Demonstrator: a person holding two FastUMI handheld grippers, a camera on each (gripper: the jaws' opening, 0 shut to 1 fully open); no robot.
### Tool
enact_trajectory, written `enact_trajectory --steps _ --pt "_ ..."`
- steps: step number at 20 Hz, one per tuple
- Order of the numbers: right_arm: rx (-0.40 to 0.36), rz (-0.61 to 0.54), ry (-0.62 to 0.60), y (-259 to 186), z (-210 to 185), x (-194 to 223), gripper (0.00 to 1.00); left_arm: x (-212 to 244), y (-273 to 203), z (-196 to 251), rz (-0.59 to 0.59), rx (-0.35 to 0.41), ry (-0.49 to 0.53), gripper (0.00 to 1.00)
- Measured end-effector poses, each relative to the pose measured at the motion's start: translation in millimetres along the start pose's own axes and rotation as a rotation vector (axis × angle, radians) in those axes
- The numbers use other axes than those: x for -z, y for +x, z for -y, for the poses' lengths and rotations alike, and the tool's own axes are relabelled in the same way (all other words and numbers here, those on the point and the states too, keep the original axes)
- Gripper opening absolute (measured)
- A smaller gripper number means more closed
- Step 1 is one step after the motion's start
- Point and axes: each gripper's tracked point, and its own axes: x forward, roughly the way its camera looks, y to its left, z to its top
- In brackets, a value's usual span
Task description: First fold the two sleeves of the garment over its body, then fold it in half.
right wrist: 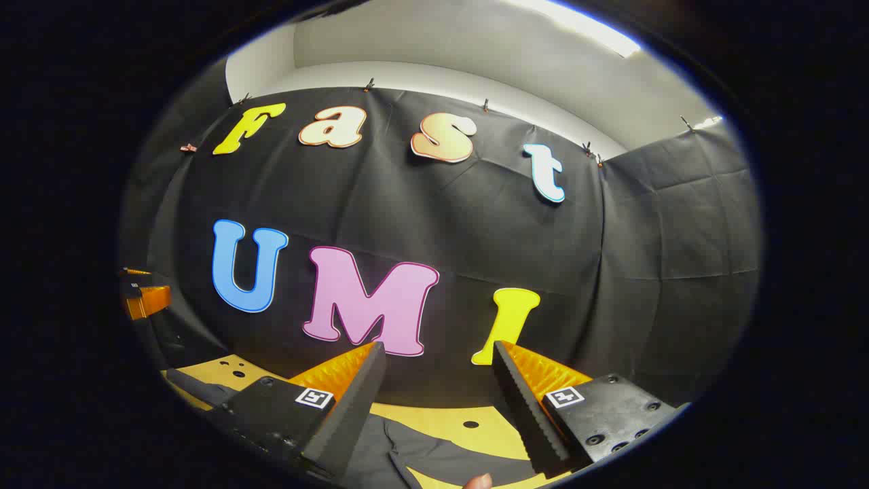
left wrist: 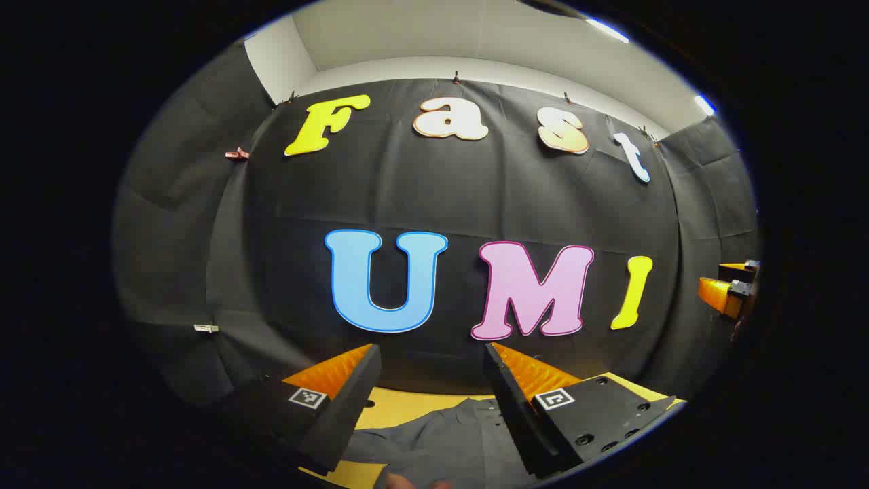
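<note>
A dark grey garment lies on a yellow table, low in the left gripper view. My left gripper is raised above it, open, with nothing between its fingers. In the right gripper view the same garment spreads over the table, one dark part reaching toward the left. My right gripper is open too and holds nothing, well above the cloth. The right gripper also appears at the far right edge of the left gripper view, and the left gripper at the far left edge of the right gripper view.
The black cloth wall stands close behind the table's far edge. Small round holes dot the table top. A fingertip shows at the bottom of the right gripper view, and another fingertip at the bottom of the left gripper view.
</note>
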Motion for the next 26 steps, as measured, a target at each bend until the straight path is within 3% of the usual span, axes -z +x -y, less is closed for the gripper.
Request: enact_trajectory --steps 8,21,26 --pt "0.032 -0.002 0.061 3 9 1 0.97 -7 -1 4 0.022 0.022 0.013 0.96" --pt "0.041 -0.007 0.033 -8 10 4 0.97 -1 -4 1 0.007 0.028 0.015 0.95" --pt "0.066 -0.124 0.07 -7 40 46 0.98 8 -9 9 -0.017 0.035 0.01 0.96"
